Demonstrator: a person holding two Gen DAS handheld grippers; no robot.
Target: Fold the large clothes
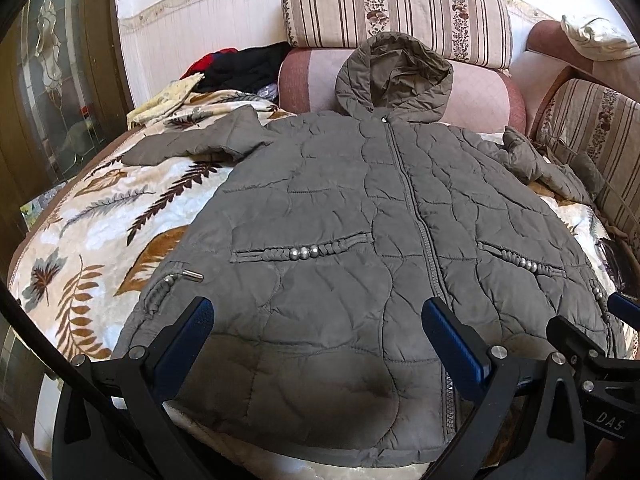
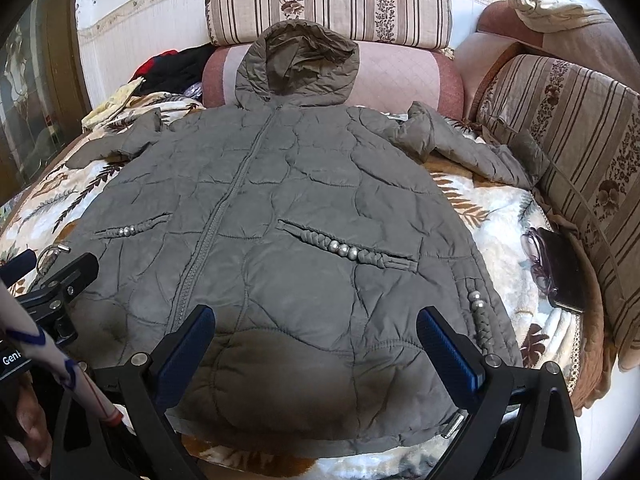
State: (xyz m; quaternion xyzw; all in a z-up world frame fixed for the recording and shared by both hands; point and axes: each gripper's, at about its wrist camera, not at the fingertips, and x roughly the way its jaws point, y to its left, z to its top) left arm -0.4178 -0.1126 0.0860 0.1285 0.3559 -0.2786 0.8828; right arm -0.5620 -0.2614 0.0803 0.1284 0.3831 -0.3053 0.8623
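A grey quilted hooded jacket [image 1: 340, 216] [image 2: 288, 208] lies spread flat, front up and zipped, on a leaf-print blanket [image 1: 100, 216] [image 2: 492, 216]. Its hood [image 1: 394, 76] [image 2: 300, 60] rests against a pink bolster. One sleeve [image 1: 192, 140] stretches out to the left; the other sleeve [image 2: 464, 144] lies bunched at the right. My left gripper [image 1: 318, 320] hovers open over the jacket's lower left half, near the hem. My right gripper [image 2: 316, 326] hovers open over the lower right half. Nothing sits between either pair of blue-padded fingers. The other gripper's black frame [image 2: 60, 280] shows at the left of the right wrist view.
Striped floral cushions [image 1: 396, 8] [image 2: 560, 128] line the back and right side. A pile of dark and red clothes [image 1: 240, 66] sits at the back left. Glasses and a dark phone [image 2: 560, 268] lie on the blanket at the right. A glazed wooden door [image 1: 60, 92] stands at left.
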